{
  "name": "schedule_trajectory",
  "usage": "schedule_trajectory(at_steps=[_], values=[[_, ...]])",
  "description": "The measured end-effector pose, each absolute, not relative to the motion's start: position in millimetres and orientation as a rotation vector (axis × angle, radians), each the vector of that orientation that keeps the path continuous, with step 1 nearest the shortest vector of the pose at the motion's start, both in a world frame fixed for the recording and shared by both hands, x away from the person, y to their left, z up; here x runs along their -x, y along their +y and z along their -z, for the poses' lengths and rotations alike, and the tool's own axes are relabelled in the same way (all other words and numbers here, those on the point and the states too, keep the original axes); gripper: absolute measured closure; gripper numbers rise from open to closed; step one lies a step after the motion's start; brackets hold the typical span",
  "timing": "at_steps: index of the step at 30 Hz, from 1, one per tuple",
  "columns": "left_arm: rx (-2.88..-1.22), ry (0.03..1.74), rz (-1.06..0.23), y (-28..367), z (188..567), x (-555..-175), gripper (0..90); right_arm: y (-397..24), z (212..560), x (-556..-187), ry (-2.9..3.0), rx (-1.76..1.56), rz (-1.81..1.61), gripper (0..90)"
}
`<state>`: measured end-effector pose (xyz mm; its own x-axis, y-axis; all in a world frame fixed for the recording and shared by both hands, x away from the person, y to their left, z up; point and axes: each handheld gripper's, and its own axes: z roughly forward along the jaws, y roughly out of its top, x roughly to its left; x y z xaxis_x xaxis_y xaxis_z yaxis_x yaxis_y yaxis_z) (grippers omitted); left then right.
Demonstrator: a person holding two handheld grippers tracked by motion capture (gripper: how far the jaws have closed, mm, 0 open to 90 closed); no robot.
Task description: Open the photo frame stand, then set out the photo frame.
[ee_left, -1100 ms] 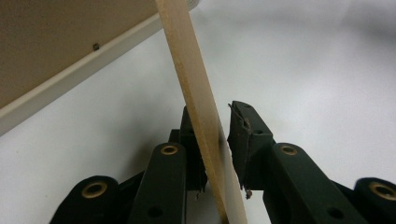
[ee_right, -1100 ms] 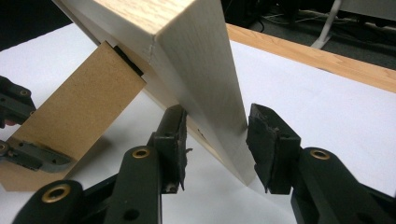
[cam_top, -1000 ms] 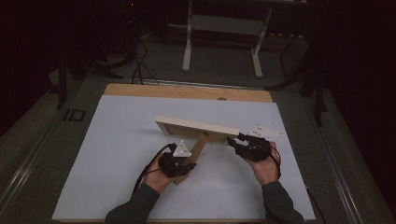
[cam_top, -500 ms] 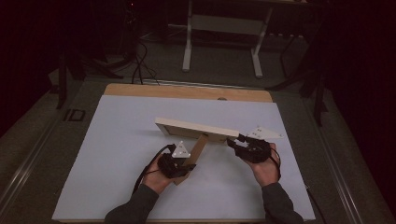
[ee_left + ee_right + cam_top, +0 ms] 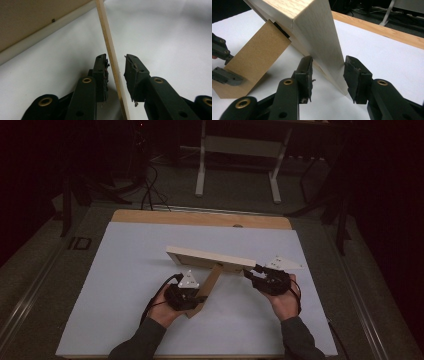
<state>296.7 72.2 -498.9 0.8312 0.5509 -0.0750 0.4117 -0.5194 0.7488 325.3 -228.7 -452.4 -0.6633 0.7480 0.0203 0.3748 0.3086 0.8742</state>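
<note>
high view | pale wood frame (image 5: 210,257) – brown back stand (image 5: 207,285) | right gripper (image 5: 254,272) clamps frame – left gripper (image 5: 195,300) loosening off stand

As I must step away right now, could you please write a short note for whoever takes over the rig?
Left tongs: open, jaws have just been opening; the thin brown fibreboard stand sits between them, not clamped.
Right tongs: shut on the right end of the light wooden picture frame.
The frame stands on its long edge on the white table sheet, with the stand swung out towards the person.
Done: stand unfolded.
Left, probably: withdraw the left tongs, check that the frame rests on its stand, then release the right.
</note>
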Motion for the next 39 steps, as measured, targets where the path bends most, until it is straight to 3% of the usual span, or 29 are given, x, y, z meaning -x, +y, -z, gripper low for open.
schedule_trajectory(at_steps=[39], values=[[-2.015,0.79,-0.287,107,468,-297,70.6,-235,462,-324,2.208,-1.018,-1.306,55.4]])
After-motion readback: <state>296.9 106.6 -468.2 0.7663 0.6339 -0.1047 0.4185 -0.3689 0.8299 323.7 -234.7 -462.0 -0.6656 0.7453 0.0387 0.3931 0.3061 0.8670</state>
